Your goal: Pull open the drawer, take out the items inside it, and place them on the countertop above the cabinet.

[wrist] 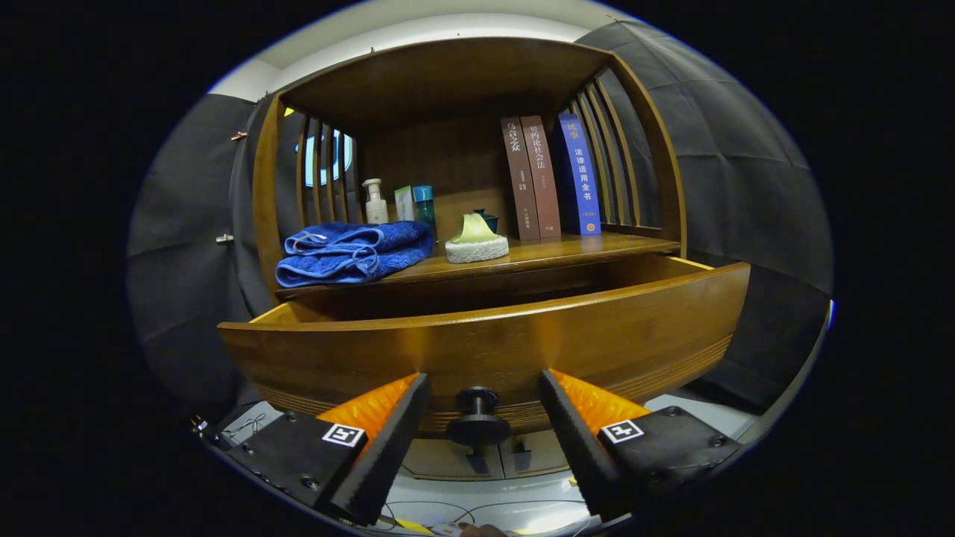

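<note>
My tongs stand apart, one finger on each side of the drawer's knob, neither touching it. The drawer is pulled out toward me; I cannot see what lies inside. On the bench above it rest a folded blue towel, a sponge, bottles and three upright books.

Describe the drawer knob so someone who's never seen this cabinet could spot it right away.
Start at the wooden cabinet with books and a blue towel on its countertop. Below that, the drawer is pulled out. The knob is the small dark round peg low on the middle of the drawer's curved front, in the gap between the open gripper fingers, the only dark fitting on that wood.
</note>
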A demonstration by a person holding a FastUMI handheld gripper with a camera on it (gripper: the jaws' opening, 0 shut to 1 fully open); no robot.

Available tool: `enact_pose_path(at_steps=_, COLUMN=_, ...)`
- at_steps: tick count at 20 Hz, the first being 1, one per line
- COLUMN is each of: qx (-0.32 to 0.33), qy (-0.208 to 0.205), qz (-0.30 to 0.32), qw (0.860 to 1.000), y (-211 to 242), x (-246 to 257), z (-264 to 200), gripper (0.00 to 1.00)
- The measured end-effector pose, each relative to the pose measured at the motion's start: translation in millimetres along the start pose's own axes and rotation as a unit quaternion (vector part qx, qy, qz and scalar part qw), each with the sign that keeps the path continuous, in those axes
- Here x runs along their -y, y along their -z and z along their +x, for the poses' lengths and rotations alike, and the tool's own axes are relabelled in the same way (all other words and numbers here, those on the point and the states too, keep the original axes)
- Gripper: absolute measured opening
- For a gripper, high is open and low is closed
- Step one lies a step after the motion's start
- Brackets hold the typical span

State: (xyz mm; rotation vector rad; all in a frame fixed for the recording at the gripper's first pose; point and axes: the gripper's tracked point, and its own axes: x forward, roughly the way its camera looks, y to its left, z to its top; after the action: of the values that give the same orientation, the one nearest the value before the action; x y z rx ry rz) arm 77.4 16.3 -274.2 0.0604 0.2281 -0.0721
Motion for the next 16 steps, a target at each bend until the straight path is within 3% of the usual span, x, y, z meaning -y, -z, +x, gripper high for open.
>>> enact_pose_path(at_steps=16, qx=-0.010, qy=-0.001, qz=-0.005, qw=1.000, y=-14, x=3, z=86, gripper=1.00)
